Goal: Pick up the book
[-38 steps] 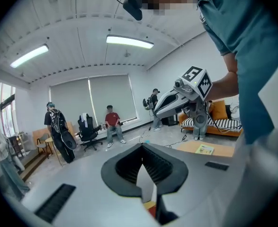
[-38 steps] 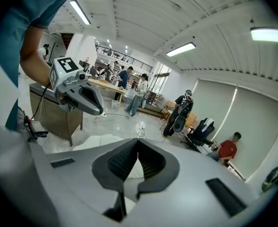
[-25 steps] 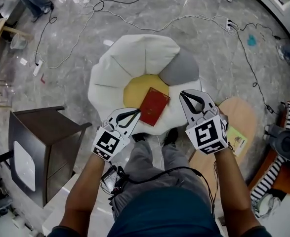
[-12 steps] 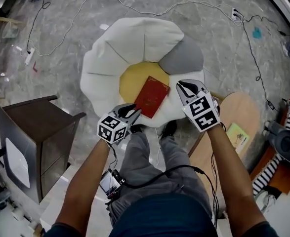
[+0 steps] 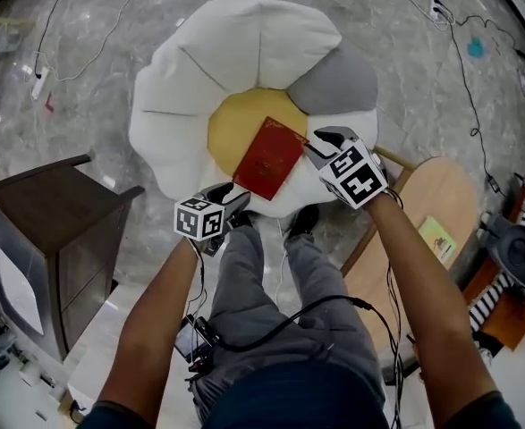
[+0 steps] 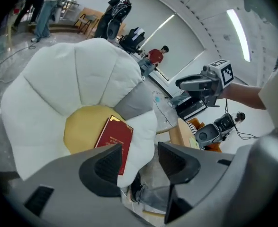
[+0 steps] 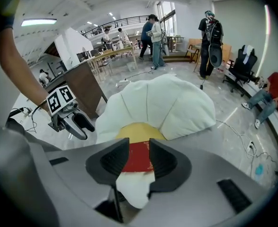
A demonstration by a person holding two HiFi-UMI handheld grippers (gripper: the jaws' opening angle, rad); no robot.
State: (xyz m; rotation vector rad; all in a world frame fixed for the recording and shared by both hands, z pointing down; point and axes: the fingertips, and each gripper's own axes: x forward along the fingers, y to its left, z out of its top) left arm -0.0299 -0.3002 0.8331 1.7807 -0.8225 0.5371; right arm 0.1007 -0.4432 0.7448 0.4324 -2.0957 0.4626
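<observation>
A dark red book [image 5: 269,157] lies flat on the yellow centre of a white flower-shaped floor cushion [image 5: 244,52] that has one grey petal. My left gripper [image 5: 233,197] hovers at the cushion's near edge, just short of the book's near corner. My right gripper [image 5: 320,139] hangs beside the book's right edge. Both jaws have just been opening and stand apart with nothing between them. In the left gripper view the book [image 6: 114,138] lies beyond the left gripper [image 6: 139,157]. The right gripper view shows the book [image 7: 139,157] through the gap of the right gripper [image 7: 138,148].
A dark wooden side table [image 5: 47,231] stands at the left. A round light wooden table [image 5: 432,204] with a green card [image 5: 436,238] is at the right. Cables [image 5: 463,70] run over the marble floor. My shoes [image 5: 302,222] touch the cushion's near edge.
Both grippers have come down toward the cushion and the book. Their jaws, shut a second ago, now stand apart. The left gripper has rolled.
</observation>
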